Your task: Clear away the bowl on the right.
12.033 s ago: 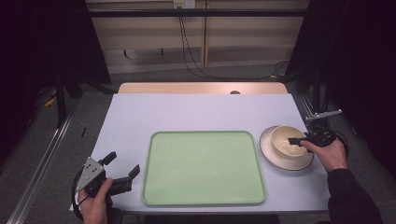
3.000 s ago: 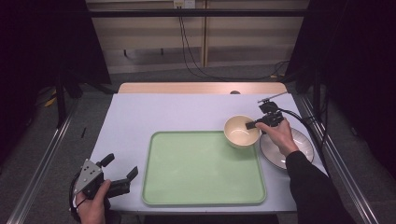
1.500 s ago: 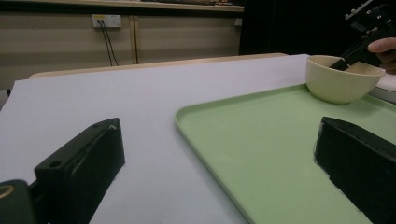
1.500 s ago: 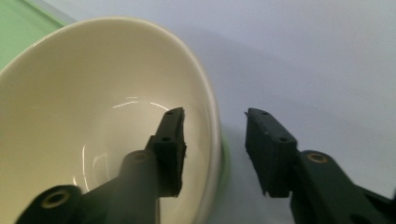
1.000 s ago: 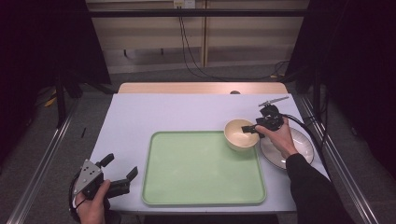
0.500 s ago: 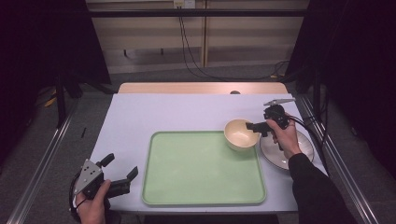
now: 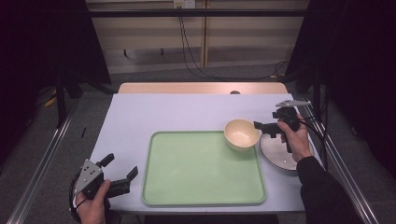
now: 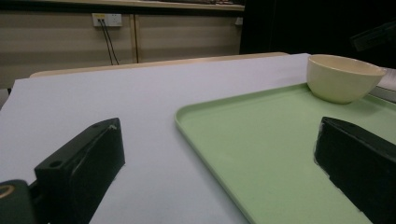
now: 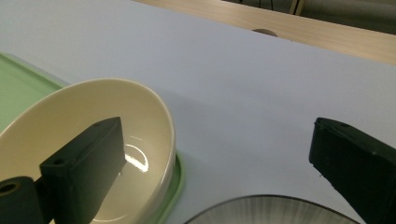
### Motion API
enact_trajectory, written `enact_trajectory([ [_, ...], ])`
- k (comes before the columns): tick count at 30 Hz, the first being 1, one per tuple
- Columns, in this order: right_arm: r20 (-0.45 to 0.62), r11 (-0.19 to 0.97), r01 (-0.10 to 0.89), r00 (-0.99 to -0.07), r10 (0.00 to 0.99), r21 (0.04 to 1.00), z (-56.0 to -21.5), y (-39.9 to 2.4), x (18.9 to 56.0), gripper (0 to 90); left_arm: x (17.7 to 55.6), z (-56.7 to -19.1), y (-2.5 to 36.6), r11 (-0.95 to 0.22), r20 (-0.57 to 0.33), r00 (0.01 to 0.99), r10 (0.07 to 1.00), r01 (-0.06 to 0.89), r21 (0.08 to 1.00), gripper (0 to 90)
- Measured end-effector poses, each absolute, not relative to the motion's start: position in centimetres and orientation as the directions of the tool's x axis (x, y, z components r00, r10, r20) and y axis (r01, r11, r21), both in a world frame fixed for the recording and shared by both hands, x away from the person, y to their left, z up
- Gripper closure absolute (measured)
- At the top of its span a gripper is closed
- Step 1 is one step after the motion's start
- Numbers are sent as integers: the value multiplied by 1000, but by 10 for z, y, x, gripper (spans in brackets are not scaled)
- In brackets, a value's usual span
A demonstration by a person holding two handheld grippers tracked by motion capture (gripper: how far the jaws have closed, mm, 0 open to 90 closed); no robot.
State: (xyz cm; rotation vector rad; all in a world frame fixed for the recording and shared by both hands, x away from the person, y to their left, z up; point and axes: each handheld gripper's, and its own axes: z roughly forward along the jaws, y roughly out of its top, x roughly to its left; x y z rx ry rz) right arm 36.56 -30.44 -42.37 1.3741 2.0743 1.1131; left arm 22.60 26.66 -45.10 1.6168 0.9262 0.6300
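Green tray (image 7: pixel 201 168) bears cream bowl (image 7: pixel 241 134); right gripper (image 7: pixel 264 127) spread beside it.

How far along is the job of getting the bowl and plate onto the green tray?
Done: the cream bowl sits in the green tray's far right corner. In hand: the right tool is open beside the bowl's rim, gripping nothing. Left: the plate lies on the table beside the tray, probably next. The left tool rests open near the tray's near left corner.

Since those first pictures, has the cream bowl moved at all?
Yes. The cream bowl left the plate at the right and now rests on the green tray, at its far right corner.
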Motion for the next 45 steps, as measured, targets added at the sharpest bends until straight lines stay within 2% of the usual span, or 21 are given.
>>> enact_trajectory([
  [10, 53, 201, 531, -424, 904, 823, -418, -316, 345, 33, 226, -451, 266, -72, -72, 545, 835, 239, 968, 17],
  [18, 76, 161, 531, -397, 915, 832, -416, -327, 329, 39, 226, -451, 266, -76, -71, 542, 838, 243, 967, 17],
  [21, 47, 183, 511, -404, 914, 840, -416, -330, 322, 35, 226, -451, 265, -53, -88, 537, 839, 241, 969, 17],
  [31, 57, 165, 483, -413, 909, 860, -415, -335, 302, 29, 225, -451, 265, -54, -87, 535, 840, 242, 969, 17],
  [34, 98, 125, 490, -403, 910, 863, -416, -340, 296, 30, 225, -451, 265, -56, -83, 530, 844, 240, 969, 17],
  [45, 78, 129, 479, -389, 918, 868, -420, -354, 269, 32, 225, -451, 265, -45, -91, 528, 844, 240, 970, 18],
])
